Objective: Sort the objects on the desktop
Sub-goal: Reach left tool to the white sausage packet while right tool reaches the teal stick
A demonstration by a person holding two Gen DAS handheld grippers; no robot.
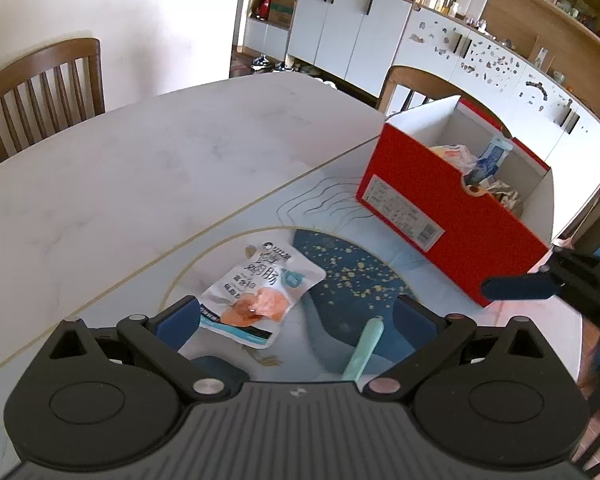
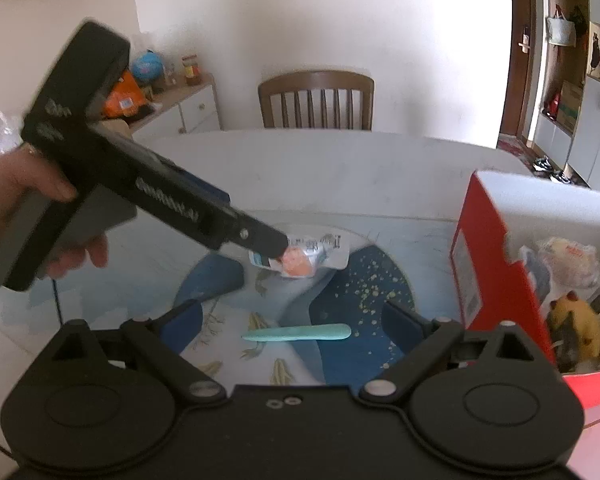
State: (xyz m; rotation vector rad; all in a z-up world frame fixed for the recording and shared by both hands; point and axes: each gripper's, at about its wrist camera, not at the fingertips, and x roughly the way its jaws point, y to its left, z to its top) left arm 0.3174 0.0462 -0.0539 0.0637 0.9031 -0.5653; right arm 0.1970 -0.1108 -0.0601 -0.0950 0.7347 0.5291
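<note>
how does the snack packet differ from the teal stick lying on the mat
The snack packet is a flat, wide white pouch with printed text and an orange picture; the teal stick is slim, plain and one colour. The packet lies farther from both grippers, the stick nearer. Both rest loose on the blue mat, outside the red box.

Layout, left wrist view: a snack packet lay on the mat covering the table, a slender stick to its right, an open box holding items beyond, chairs behind.
</note>
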